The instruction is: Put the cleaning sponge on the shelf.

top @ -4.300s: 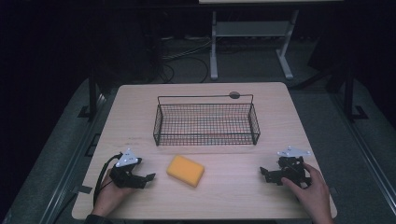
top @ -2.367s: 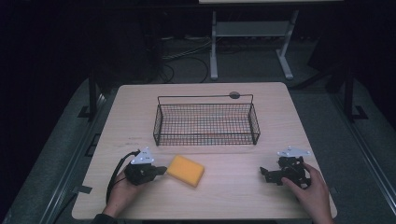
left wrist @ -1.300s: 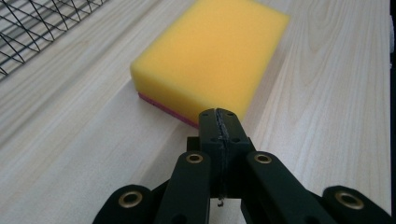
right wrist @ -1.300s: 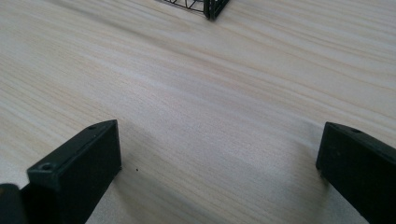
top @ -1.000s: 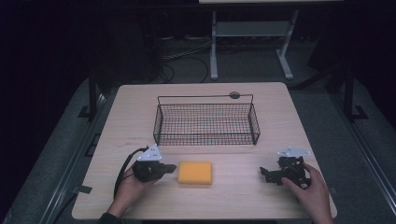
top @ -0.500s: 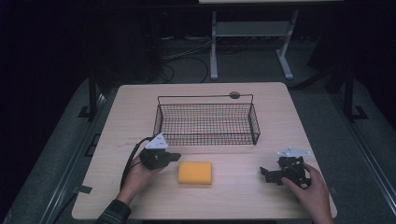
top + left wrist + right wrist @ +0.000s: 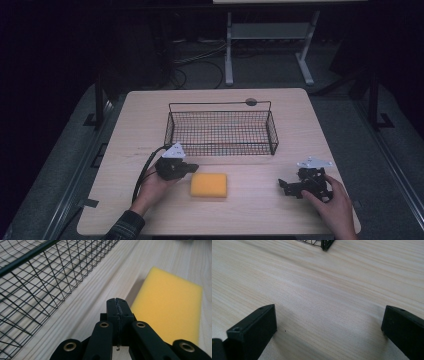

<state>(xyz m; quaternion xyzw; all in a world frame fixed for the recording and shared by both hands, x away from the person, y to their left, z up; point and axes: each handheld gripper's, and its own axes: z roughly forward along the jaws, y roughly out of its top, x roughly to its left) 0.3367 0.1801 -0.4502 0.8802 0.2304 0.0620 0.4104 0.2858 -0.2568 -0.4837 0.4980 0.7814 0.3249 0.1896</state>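
Note:
A yellow sponge (image 7: 209,184) lies flat on the wooden table (image 7: 150,115), in front of a black wire basket (image 7: 221,129). My left gripper (image 7: 195,167) is shut with nothing in it; its tip hovers just off the sponge's far left corner, between sponge and basket. In the left gripper view the shut jaws (image 7: 117,303) point along the sponge (image 7: 170,305), which is on the right, with the basket (image 7: 37,277) mesh on the left. My right gripper (image 7: 284,187) rests open at the front right, its jaws (image 7: 329,322) wide apart over bare wood.
The basket holds nothing and a small dark disc (image 7: 251,102) sits at its far rim. A basket corner (image 7: 325,243) shows at the top of the right gripper view. A cable (image 7: 145,175) trails from the left gripper. Beyond the table stands a white frame (image 7: 270,35).
The left gripper earlier pushed the sponge right and squared it up. Over the last second it moved away from the person toward the basket. The right gripper stayed still.

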